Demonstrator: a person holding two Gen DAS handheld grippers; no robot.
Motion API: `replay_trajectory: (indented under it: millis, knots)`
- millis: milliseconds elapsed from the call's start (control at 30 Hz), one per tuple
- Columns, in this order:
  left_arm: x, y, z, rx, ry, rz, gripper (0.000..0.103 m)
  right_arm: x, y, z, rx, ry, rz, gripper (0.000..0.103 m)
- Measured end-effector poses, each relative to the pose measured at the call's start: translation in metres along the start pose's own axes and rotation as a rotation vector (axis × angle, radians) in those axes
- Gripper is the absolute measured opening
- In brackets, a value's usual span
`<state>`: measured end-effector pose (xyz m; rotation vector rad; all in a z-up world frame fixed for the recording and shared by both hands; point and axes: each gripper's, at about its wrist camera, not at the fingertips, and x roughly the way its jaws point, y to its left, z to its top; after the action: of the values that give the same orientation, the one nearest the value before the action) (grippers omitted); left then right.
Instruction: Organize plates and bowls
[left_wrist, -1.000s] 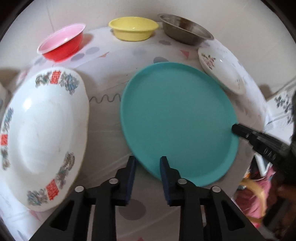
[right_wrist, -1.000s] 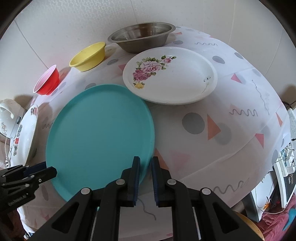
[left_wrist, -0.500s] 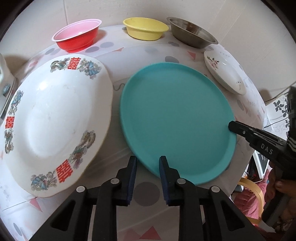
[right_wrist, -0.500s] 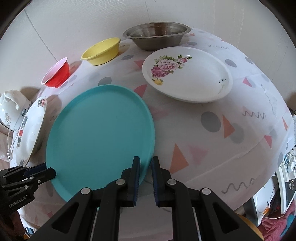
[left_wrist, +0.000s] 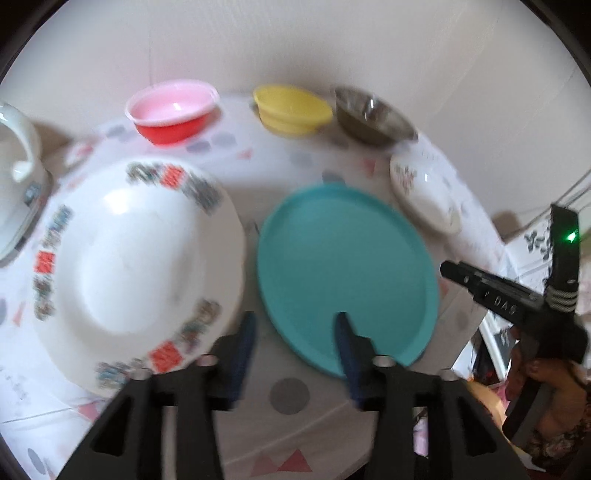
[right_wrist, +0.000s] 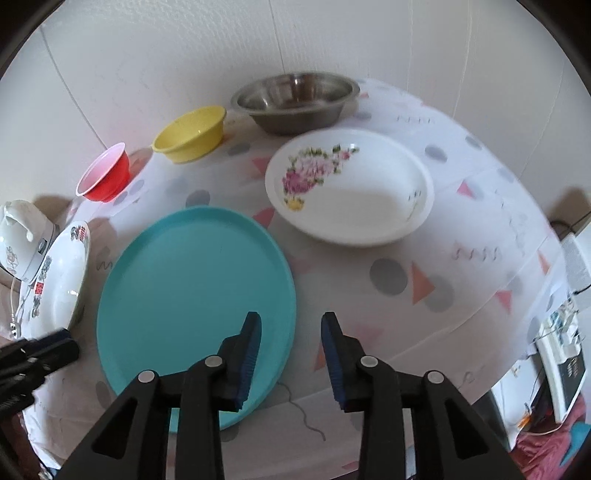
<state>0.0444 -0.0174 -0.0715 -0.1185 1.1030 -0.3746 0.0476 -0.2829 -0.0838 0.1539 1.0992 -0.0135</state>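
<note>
A teal plate (left_wrist: 347, 273) (right_wrist: 195, 295) lies at the middle of the table. A large white plate with red and blue rim marks (left_wrist: 136, 266) (right_wrist: 62, 273) lies to its left. A white rose-pattern plate (right_wrist: 349, 186) (left_wrist: 424, 192) lies to its right. A red bowl (left_wrist: 171, 110) (right_wrist: 105, 177), a yellow bowl (left_wrist: 291, 109) (right_wrist: 192, 133) and a steel bowl (left_wrist: 373, 116) (right_wrist: 295, 98) stand along the back. My left gripper (left_wrist: 295, 321) is open and empty above the near edge between the two big plates. My right gripper (right_wrist: 291, 321) is open and empty over the teal plate's right rim.
The table has a patterned white cloth (right_wrist: 443, 258) and a curved front edge. A white ceramic pot (left_wrist: 14, 177) (right_wrist: 22, 232) stands at the far left. A wall runs close behind the bowls. Clutter sits below the table's right side (right_wrist: 561, 354).
Both grippers have opened from nearly shut. Both cameras have pulled back and tilted up, so the bowls and wall show more.
</note>
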Motion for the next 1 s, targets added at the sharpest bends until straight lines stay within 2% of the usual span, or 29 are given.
replay_trajectory:
  millis: [33, 100, 200, 333, 500, 600, 733, 833, 967, 1000]
  knots:
    - [-0.007, 0.005, 0.002, -0.012, -0.021, 0.008, 0.061, -0.003, 0.001, 0.002, 0.000, -0.008, 0.001, 0.035]
    - [-0.016, 0.013, 0.005, -0.045, -0.047, 0.015, 0.065, -0.008, 0.006, 0.009, 0.001, -0.025, 0.017, 0.038]
    - [-0.032, 0.041, 0.005, -0.135, -0.080, 0.051, 0.080, -0.013, 0.020, 0.020, -0.016, -0.049, 0.058, 0.040]
    - [-0.048, 0.077, 0.004, -0.261, -0.108, 0.099, 0.087, -0.013, 0.045, 0.031, -0.052, -0.064, 0.148, 0.041]
    - [-0.057, 0.118, -0.005, -0.406, -0.094, 0.150, 0.088, -0.004, 0.084, 0.046, -0.115, -0.049, 0.312, 0.045]
    - [-0.059, 0.132, -0.012, -0.457, -0.089, 0.187, 0.089, 0.002, 0.108, 0.054, -0.174, -0.041, 0.338, 0.045]
    - [-0.057, 0.148, -0.021, -0.514, -0.067, 0.219, 0.097, 0.013, 0.130, 0.061, -0.209, -0.014, 0.365, 0.045]
    - [-0.053, 0.155, -0.028, -0.552, -0.035, 0.242, 0.098, 0.021, 0.143, 0.065, -0.230, 0.013, 0.388, 0.045]
    - [-0.046, 0.164, -0.036, -0.606, -0.014, 0.239, 0.099, 0.033, 0.157, 0.068, -0.268, 0.037, 0.399, 0.060]
    - [-0.045, 0.166, -0.036, -0.619, -0.015, 0.233, 0.099, 0.036, 0.160, 0.069, -0.276, 0.043, 0.401, 0.060]
